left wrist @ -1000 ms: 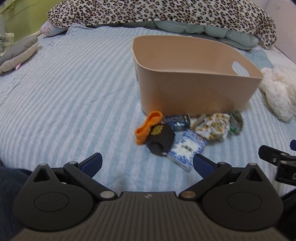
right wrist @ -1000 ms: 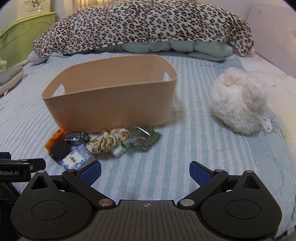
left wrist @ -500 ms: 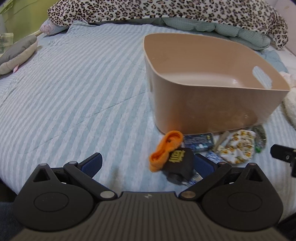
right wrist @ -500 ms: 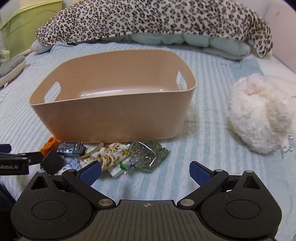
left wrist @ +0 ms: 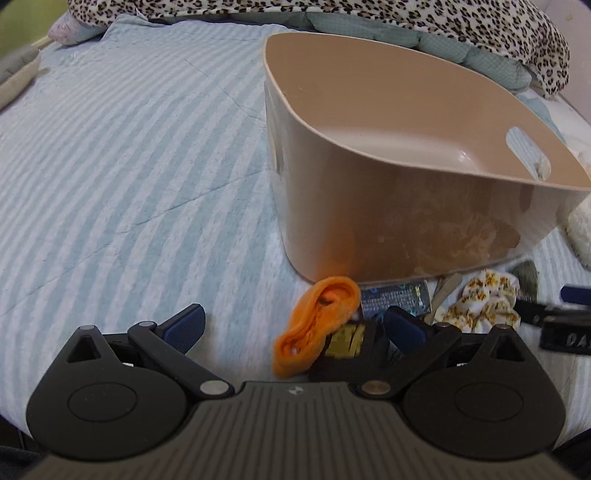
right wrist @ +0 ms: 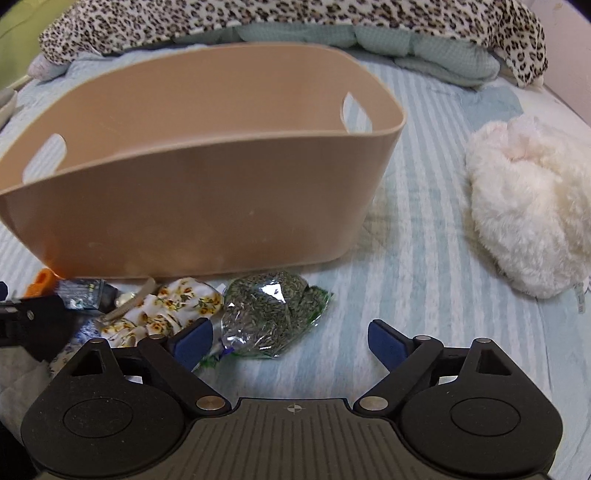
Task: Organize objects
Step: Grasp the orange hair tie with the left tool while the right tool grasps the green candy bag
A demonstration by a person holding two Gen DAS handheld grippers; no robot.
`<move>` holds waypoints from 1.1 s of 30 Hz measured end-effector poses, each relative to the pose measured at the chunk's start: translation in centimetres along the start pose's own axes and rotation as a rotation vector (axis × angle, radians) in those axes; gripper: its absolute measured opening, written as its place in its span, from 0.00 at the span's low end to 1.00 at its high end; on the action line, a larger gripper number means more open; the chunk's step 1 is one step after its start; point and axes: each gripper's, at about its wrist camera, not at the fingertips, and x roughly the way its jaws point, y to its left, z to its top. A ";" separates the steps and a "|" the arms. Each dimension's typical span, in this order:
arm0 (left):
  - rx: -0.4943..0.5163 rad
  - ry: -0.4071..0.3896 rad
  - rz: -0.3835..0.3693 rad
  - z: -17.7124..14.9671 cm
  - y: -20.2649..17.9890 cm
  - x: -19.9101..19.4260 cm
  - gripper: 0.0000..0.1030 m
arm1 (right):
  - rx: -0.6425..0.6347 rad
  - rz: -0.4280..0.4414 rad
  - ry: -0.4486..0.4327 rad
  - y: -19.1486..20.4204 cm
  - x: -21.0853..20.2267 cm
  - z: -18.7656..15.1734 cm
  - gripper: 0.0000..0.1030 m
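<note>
A tan plastic bin stands empty on the striped bedspread; it also shows in the right wrist view. Small items lie along its near side: an orange cloth, a black pouch with a gold emblem, a dark blue packet, a floral fabric piece and a clear bag of dried herbs. My left gripper is open, with the orange cloth and black pouch between its fingers. My right gripper is open, its left finger beside the herb bag.
A white fluffy plush lies on the bed right of the bin. A leopard-print blanket and teal quilt lie behind the bin. The striped bedspread stretches left of the bin.
Both grippers have moved forward toward the bin and the items. The orange cloth and black pouch now sit between my left fingers; the herb bag is now near my right fingers.
</note>
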 end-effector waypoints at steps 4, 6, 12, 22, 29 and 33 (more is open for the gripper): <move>-0.040 0.003 -0.035 0.3 0.8 0.0 0.86 | 0.008 -0.004 -0.001 0.2 0.2 0.0 0.86; -0.033 -0.003 -0.033 0.2 0.8 0.0 0.84 | 0.018 -0.004 -0.005 -0.1 0.1 -0.1 0.76; -0.067 -0.017 -0.042 0.7 2.0 -0.6 0.66 | 0.105 0.037 0.044 -1.5 0.5 -0.5 0.39; -0.040 0.018 -0.088 0.4 2.1 -0.5 0.08 | 0.144 0.064 -0.004 -2.1 -1.6 -1.3 0.32; -0.074 0.017 -0.120 0.3 3.3 -3.0 0.07 | 0.210 0.094 -0.113 -3.5 -4.7 -1.6 0.31; -0.095 -0.027 -0.134 0.5 3.9 -5.5 0.07 | 0.236 0.113 -0.168 -4.0 -6.7 -1.8 0.30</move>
